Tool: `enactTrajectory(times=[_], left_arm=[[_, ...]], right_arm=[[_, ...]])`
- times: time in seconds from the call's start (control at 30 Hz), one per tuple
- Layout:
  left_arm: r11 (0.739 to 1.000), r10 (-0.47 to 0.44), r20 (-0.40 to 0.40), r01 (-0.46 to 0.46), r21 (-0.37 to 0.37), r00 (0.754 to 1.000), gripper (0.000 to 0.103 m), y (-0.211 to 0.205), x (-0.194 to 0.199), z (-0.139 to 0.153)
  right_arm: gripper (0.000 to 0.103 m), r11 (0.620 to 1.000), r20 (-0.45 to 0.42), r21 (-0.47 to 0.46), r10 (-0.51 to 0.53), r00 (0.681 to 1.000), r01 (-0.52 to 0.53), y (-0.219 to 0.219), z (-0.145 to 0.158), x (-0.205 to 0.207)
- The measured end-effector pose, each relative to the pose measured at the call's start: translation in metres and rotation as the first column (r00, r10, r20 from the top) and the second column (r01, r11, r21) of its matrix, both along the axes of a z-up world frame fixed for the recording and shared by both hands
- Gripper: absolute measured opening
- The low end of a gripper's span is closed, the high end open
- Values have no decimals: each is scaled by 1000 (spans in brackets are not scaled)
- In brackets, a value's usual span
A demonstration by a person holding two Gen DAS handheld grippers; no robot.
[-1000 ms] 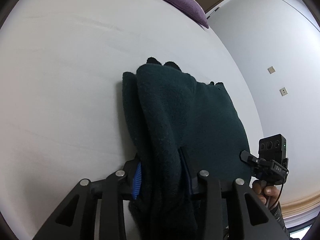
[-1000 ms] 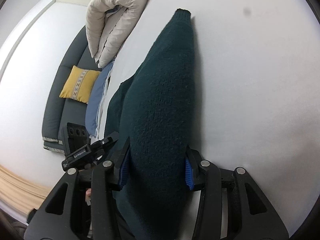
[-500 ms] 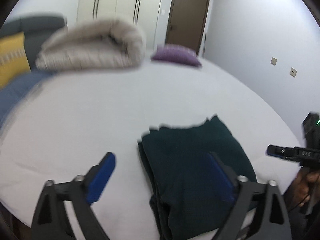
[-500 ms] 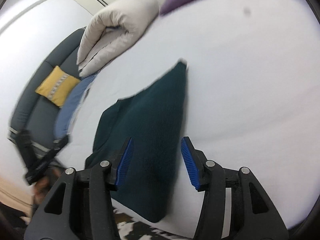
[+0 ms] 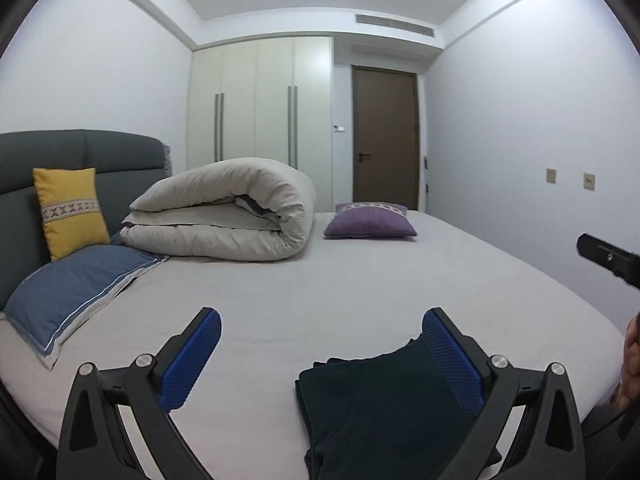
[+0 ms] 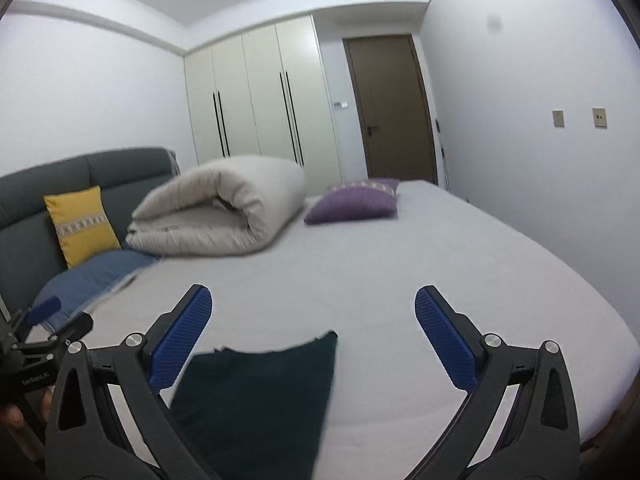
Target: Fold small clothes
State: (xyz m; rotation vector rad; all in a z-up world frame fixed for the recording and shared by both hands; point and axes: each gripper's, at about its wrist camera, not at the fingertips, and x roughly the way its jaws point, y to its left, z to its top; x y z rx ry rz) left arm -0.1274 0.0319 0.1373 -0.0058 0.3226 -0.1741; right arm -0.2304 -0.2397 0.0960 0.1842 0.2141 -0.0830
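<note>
A dark green knit garment (image 5: 376, 404) lies folded flat on the white bed (image 5: 320, 292) near its front edge; it also shows in the right wrist view (image 6: 260, 400). My left gripper (image 5: 320, 344) is open and empty, raised above and behind the garment, which lies low toward its right finger. My right gripper (image 6: 312, 320) is open and empty, raised too, with the garment low toward its left finger. Part of the right gripper (image 5: 608, 260) shows at the left view's right edge.
A rolled beige duvet (image 5: 224, 212), a purple cushion (image 5: 370, 222), a blue pillow (image 5: 76, 284) and a yellow cushion (image 5: 70, 210) lie at the far side of the bed by the grey headboard. Wardrobes and a brown door (image 5: 384, 140) stand behind.
Both grippers opened and let go of the folded green garment, then lifted and tilted up away from it. The garment now lies flat on the bed.
</note>
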Motion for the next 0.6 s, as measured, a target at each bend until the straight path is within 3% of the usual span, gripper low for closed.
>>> enactTrajectory(times=[0.13,0.27,0.43,0.6], left_arm=[[999,22,-22,-21,33,1000,103,-3,2,2],[997,51,-111,-45,55,992,103,-7,9,-9],[993,66,-250,-39,112,966,103,-20,17,-40],[988,94,-377,-41,146,922,103,-21,31,-73]], right_arm=[[103,1000,-56,24,3,998,-1,6,2,-7],[103,1000,-206,-10,-11,979,9,22,-15,0],[103,999,-304,-32,4,953,-15,41,-41,4],[103,997,-434,-64,0,901,-31,52,-75,25]])
